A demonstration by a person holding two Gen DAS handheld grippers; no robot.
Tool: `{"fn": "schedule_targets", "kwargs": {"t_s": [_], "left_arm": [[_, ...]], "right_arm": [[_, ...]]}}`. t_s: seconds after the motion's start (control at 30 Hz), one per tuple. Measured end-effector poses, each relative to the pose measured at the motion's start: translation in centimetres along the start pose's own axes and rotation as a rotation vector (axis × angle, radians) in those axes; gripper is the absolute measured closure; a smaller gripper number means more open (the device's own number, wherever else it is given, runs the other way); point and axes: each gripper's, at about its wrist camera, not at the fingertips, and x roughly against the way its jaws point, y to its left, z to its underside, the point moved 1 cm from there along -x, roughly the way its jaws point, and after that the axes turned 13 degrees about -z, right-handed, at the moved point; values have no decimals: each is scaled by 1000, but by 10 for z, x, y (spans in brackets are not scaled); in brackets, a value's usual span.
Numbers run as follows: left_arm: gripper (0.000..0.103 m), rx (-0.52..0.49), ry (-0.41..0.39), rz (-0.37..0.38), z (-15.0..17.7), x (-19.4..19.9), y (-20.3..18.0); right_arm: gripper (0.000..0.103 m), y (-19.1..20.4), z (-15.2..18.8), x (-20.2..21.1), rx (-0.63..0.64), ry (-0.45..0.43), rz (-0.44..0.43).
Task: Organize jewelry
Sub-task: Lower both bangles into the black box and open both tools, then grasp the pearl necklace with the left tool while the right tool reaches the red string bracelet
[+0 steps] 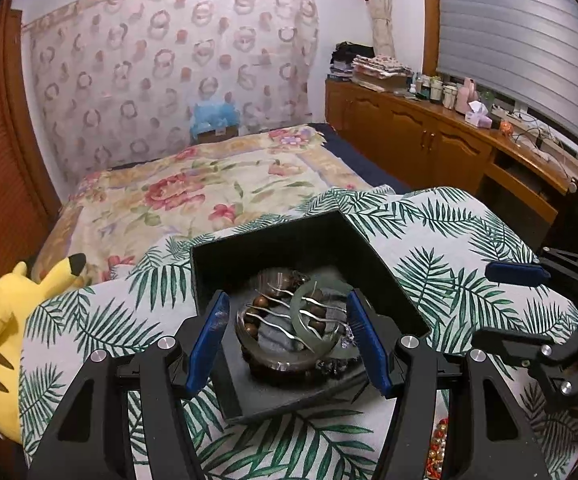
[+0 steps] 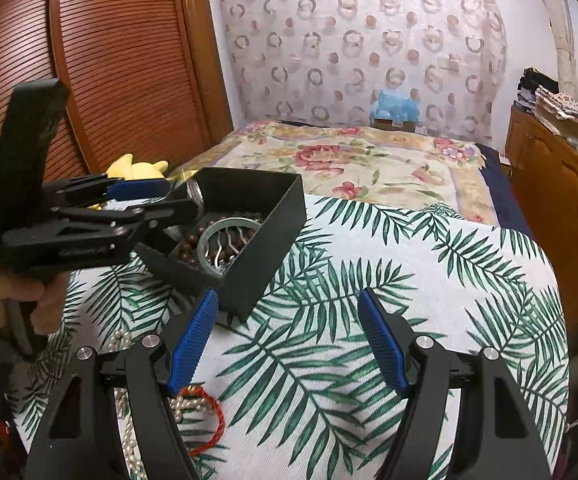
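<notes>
A black open box (image 1: pixel 273 240) stands on the palm-leaf cloth (image 1: pixel 429 232). It holds brown bead bracelets (image 1: pixel 259 308), a pale green bangle (image 1: pixel 301 300) and a wavy silver hair comb (image 1: pixel 289 322). My left gripper (image 1: pixel 289 340) hovers open over the box's near end. Its blue pads (image 1: pixel 207 340) flank the jewelry pile without pressing on it. From the right wrist view the left gripper (image 2: pixel 161 198) reaches over the box (image 2: pixel 265 236) from the left. My right gripper (image 2: pixel 289 344) is open above bare cloth, right of the box, with nothing in it. A pearl strand and red cord (image 2: pixel 197 408) lie by its left finger.
A yellow plush toy (image 1: pixel 5 320) lies at the cloth's left edge. A bed with a floral quilt (image 1: pixel 209 184) stretches behind. A wooden cabinet (image 1: pixel 429 140) with bottles runs along the right. Louvered wooden doors (image 2: pixel 121 60) stand at the left. A hand (image 2: pixel 17 296) grips the left tool's handle.
</notes>
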Motion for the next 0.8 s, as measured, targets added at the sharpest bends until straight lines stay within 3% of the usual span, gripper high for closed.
{"fn": "schedule_targets", "kwargs": {"t_s": [0.23,0.3,0.5,0.8], "left_arm": [[43,2,-23,36,14,31,1],[43,-2,-29,45,21,42,-1],[43,4,-23,70,50,64,6],[43,15,49,75,96,64,10]], "right_arm": [[28,16,24,8,24,35,-20],[40,19,32,8,29,58,-26],[62,28,51,2,48,132,-46],[85,37,62,-12,77,217,-41]]}}
